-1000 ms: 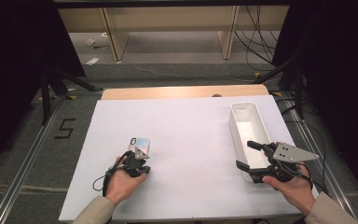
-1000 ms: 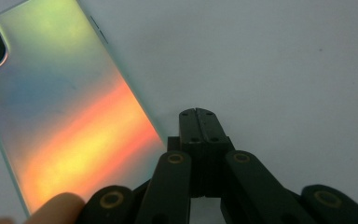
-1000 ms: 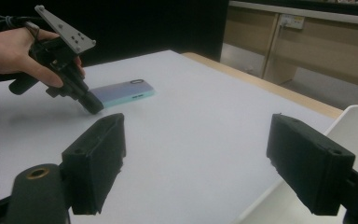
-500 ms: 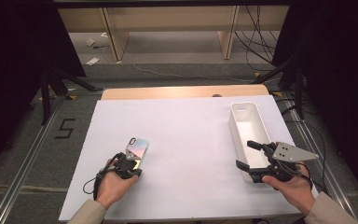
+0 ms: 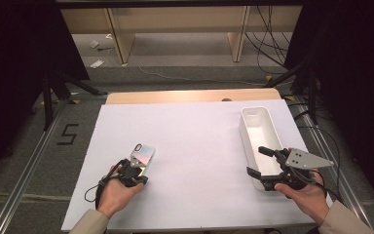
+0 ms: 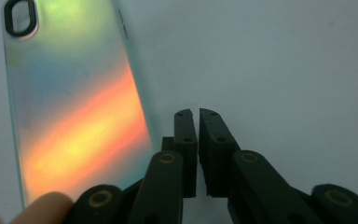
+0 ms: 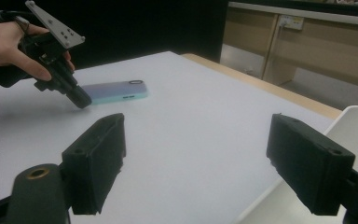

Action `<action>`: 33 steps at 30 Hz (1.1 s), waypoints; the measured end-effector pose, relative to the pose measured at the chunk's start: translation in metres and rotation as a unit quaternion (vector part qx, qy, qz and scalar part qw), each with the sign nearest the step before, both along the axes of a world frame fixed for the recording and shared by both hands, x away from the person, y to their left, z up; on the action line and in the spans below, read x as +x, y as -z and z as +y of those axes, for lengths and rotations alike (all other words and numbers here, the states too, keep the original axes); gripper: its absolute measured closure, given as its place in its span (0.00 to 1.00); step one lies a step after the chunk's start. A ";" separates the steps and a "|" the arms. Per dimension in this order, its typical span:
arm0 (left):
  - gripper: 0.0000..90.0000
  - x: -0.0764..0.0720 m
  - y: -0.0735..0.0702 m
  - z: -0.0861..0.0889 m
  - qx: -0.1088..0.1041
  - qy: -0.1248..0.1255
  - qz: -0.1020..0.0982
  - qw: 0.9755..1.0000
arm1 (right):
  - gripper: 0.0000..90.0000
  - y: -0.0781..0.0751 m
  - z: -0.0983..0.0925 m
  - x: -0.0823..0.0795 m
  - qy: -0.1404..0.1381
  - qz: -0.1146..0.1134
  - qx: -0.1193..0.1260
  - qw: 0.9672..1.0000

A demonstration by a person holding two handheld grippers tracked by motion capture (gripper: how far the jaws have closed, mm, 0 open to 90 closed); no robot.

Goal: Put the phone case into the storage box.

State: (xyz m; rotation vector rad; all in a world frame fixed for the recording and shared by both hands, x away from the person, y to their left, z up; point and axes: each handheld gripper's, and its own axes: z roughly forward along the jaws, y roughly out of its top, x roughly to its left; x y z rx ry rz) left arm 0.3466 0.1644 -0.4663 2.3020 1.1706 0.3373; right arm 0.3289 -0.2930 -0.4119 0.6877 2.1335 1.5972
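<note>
Step in hand: getting a grip on the phone case (image 5: pixel 143 155), judging by where the left hand-held gripper (image 5: pixel 135 171) sits, at the case's near end.
Phone case: lies flat, iridescent back up, on the left half of the tabletop (image 5: pixel 195 146), camera cut-out at its far end; well apart from the white bin (image 5: pixel 258 127).
Left hand-held gripper: jaws narrow, only a slit between them, and they have just been opening a little; nothing is between them. In the left gripper view the tips (image 6: pixel 198 119) rest just beside the case's long edge (image 6: pixel 70 107), not around it.
Right hand-held gripper: (image 5: pixel 263 165) jaws wide apart and empty, hanging over the near end of the bin.
How to do it well: probably open the left jaws well wider before closing in, and take the case across its short width or by an edge, since a thin flat thing may slide on the smooth sheet.
Surface: a plain white sheet over a wooden top, whose far edge shows bare.
Room: dark curtains to both sides, grey floor with cables, pale wooden furniture legs beyond, a "5" marked on the floor (image 5: pixel 68 134) at left.
</note>
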 end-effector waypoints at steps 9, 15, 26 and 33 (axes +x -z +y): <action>0.28 0.007 -0.017 -0.002 0.026 -0.033 -0.057 0.997 | 0.23 -0.001 0.000 0.000 0.002 -0.002 -0.002 1.000; 0.00 0.023 -0.013 0.003 0.040 -0.060 -0.050 0.996 | 0.23 0.000 0.000 0.001 0.001 -0.001 -0.001 1.000; 0.00 0.048 -0.003 0.015 0.080 -0.072 -0.034 0.994 | 0.23 0.000 0.000 0.001 0.002 -0.001 -0.001 1.000; 0.00 0.059 0.003 0.015 0.094 -0.074 -0.022 0.993 | 0.23 0.000 0.000 0.001 0.002 -0.002 -0.001 1.000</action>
